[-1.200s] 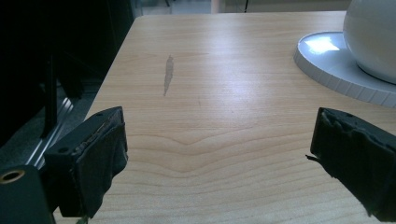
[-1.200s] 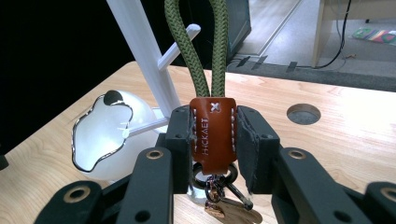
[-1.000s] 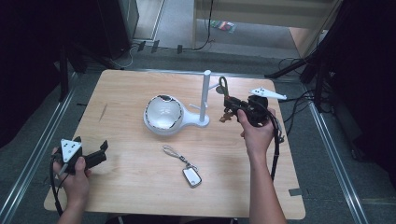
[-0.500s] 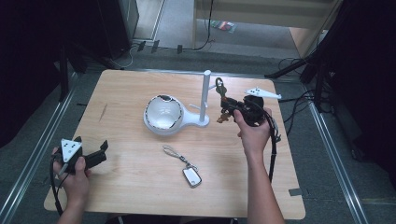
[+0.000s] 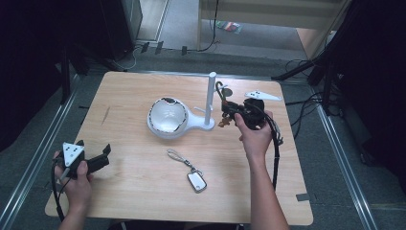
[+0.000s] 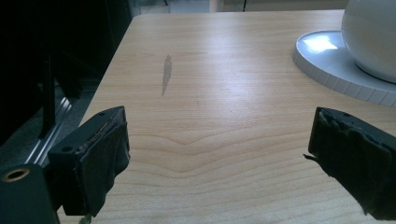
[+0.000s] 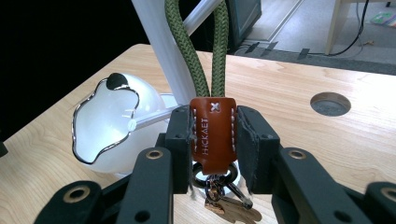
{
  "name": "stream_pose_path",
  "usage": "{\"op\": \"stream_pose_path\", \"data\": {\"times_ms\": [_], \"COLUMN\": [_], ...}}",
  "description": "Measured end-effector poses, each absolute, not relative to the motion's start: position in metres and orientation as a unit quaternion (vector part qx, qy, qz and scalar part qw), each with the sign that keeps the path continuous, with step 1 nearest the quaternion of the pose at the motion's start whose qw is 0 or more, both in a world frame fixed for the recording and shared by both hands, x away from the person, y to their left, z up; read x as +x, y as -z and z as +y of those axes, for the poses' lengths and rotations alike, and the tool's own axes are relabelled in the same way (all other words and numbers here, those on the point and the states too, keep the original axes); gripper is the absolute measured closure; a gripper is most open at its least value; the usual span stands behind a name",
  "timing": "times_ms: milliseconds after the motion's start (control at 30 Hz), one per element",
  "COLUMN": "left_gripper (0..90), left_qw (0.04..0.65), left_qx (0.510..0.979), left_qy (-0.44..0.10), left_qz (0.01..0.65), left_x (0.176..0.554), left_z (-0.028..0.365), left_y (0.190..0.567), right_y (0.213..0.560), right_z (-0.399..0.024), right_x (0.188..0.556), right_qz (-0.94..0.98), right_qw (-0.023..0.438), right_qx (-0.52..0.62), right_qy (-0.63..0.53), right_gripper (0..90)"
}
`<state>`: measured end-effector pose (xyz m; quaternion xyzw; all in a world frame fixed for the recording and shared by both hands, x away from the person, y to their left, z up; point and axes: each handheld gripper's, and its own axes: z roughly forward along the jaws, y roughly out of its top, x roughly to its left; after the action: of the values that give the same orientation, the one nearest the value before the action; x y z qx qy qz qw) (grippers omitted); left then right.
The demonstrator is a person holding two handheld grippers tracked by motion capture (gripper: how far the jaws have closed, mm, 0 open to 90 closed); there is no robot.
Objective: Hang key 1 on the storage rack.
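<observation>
The brown leather keychain (image 7: pixel 213 135) sits squeezed between the two black pads of the right gripper (image 7: pixel 213 140), the pads pressing on its stitched tab from either side. Its green cord loop (image 7: pixel 196 51) rises straight up from the tab, and a metal ring with small keys (image 7: pixel 224 196) hangs below the jaws. From above, the right gripper (image 5: pixel 229 111) holds this keychain in the air just beside the white post (image 5: pixel 210 98), on the post's right, over the far right part of the table (image 5: pixel 143 201).

The post stands directly behind the cord loop in the right gripper view, close enough that the loop nearly brushes it; I cannot tell whether they touch. The post rises from a white stand whose round bowl (image 5: pixel 166 117) spreads out on the post's left.

A second keychain (image 5: pixel 189 171), with a thin loop and a flat pale tag, lies flat on the table nearer the person, well apart from the right hand (image 5: pixel 256 136).

The left gripper (image 5: pixel 98 160) rests at the near left edge, its jaws spread wide with bare wood between them; its black pads (image 6: pixel 100 154) hold nothing.

Count: two keychains, one white stand, two grippers.
</observation>
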<state>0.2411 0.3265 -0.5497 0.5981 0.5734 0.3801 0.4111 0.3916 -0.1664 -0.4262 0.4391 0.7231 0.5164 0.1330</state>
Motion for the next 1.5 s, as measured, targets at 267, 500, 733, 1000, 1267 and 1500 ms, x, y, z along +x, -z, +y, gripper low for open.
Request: {"op": "stream_pose_path", "data": {"times_ms": [267,500,733,1000,1267,1500], "left_gripper": [5.4,5.5,5.5,5.5,5.5,5.5], "left_qw": [0.411,0.411,0.411,0.411,0.411,0.411], "left_qx": [0.599,0.599,0.599,0.599,0.599,0.599], "left_qy": [-0.38,-0.381,-0.38,-0.38,-0.38,-0.38], "left_qz": [0.573,0.573,0.572,0.573,0.572,0.572], "left_x": [0.241,0.241,0.241,0.241,0.241,0.241], "left_z": [0.327,0.326,0.327,0.326,0.326,0.326], "left_y": [0.55,0.55,0.55,0.55,0.55,0.55], "right_y": [0.43,0.433,0.436,0.439,0.441,0.435], "right_z": [-0.162,-0.16,-0.155,-0.152,-0.149,-0.148], "right_x": [0.394,0.395,0.396,0.397,0.397,0.394], "right_qz": [0.725,0.726,0.73,0.736,0.747,0.752], "right_qw": [0.13,0.126,0.121,0.113,0.118,0.128], "right_qx": [0.44,0.44,0.438,0.435,0.432,0.422], "right_qy": [-0.514,-0.513,-0.51,-0.506,-0.491,-0.49], "right_gripper": [68.8,68.8,68.7,68.2,65.4,64.3]}}
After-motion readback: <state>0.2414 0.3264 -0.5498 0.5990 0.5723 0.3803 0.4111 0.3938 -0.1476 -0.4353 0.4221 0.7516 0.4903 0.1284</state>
